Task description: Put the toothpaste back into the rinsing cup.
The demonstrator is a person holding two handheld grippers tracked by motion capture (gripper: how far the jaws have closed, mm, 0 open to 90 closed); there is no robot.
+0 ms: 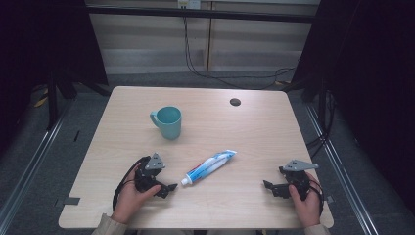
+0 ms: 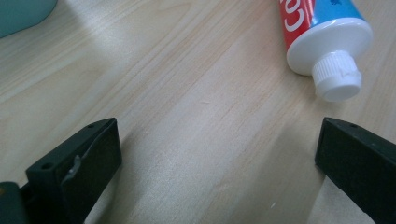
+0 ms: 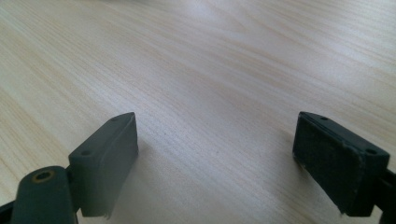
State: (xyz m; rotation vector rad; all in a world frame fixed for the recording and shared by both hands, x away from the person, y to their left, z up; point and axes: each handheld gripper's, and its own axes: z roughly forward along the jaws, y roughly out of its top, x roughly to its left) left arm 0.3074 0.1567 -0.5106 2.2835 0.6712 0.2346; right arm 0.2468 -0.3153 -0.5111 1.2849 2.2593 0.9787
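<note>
I hold my left gripper and right gripper low (one per hand), jaws spread wide, nothing between them.

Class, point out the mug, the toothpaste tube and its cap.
mug (image 1: pixel 169 124), high view, outer wall
toothpaste tube (image 1: pixel 211 166), high view, middle of body
cap (image 2: pixel 337 77), left gripper view, ribbed side

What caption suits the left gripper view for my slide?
Open left gripper above the wooden table, toothpaste tube cap just ahead.
</note>
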